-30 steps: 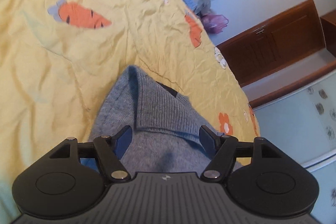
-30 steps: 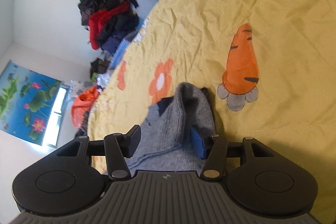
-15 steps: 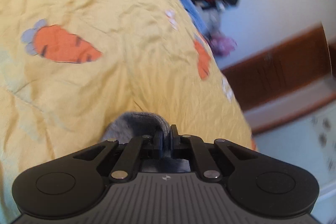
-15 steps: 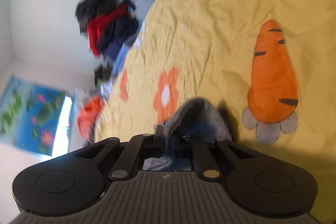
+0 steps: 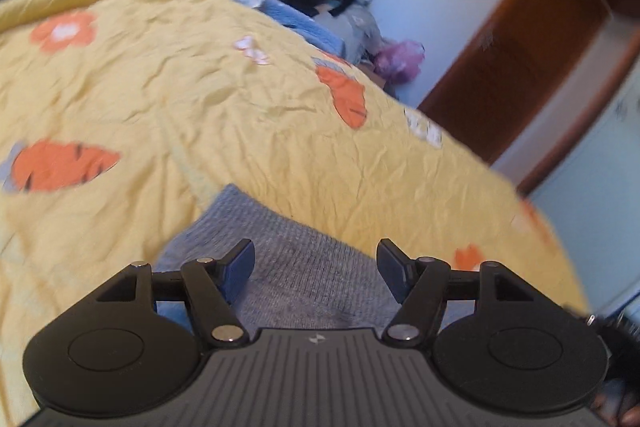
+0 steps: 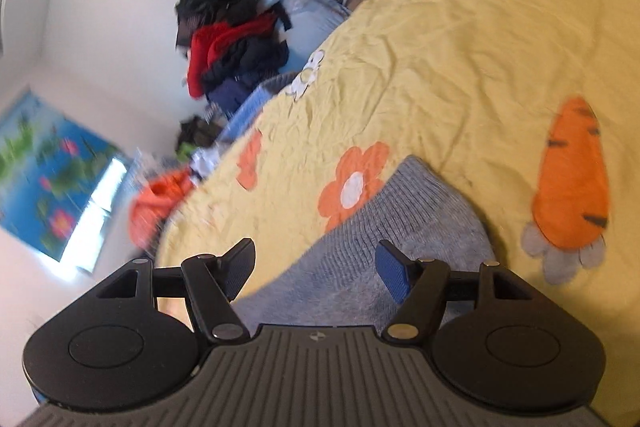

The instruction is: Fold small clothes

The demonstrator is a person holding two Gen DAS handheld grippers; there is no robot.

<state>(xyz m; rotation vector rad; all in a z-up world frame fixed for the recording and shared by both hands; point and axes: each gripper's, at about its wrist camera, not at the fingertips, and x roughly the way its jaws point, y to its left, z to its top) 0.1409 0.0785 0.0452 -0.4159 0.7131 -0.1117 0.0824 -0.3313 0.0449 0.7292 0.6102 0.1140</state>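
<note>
1 grey knit garment (image 5: 304,267) lies long-axis diagonal, corner pointing upper-left.

i can read no text, number or brand anywhere; only a small white emblem (image 5: 316,339) sits on the ribbed grey gripper housing (image 5: 320,379).

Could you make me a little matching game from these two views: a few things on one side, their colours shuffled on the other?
Things:
1. knitted garment
2. bedspread
3. carrot print
4. cabinet door

Colours:
A. orange
B. brown
C. grey
D. yellow

Pairs: 1-C, 2-D, 3-A, 4-B
</note>
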